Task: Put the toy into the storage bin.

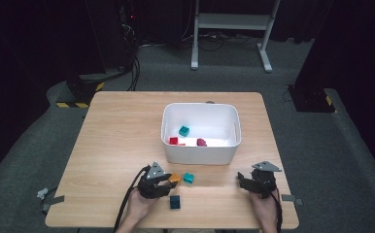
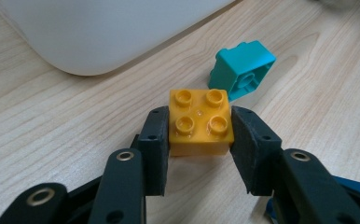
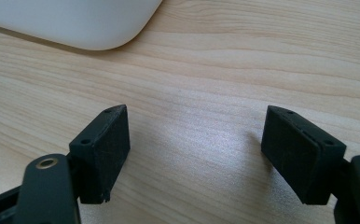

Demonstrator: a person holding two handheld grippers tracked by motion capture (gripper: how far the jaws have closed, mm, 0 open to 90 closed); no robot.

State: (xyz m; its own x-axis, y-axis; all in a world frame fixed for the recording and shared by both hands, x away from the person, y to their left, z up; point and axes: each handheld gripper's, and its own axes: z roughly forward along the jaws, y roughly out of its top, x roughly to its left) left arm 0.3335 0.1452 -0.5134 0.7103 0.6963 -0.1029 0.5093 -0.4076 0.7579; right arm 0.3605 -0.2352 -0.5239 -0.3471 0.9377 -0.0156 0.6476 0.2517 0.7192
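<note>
Sitting studs-up on the wooden table just in front of the white plastic tub, a square orange four-stud plastic brick is clamped by the left gripper; a teal brick lies just beside it. The right gripper is held open.

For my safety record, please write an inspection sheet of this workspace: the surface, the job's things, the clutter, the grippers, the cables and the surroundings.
Surface: wooden table, bare and dry where visible.
Job's things: orange brick on the table, studs up; white bin holding a teal and two red bricks.
Clutter: teal brick lying beside the orange one; dark blue brick nearer the person.
Grippers: left gripper has its fingers closed on both sides of the orange brick; right gripper open over bare table, holding nothing.
Cables: one trails from each gripper; more lie on the floor behind the table.
Surroundings: grey carpet, white frame on feet, dark equipment at both sides.
</note>
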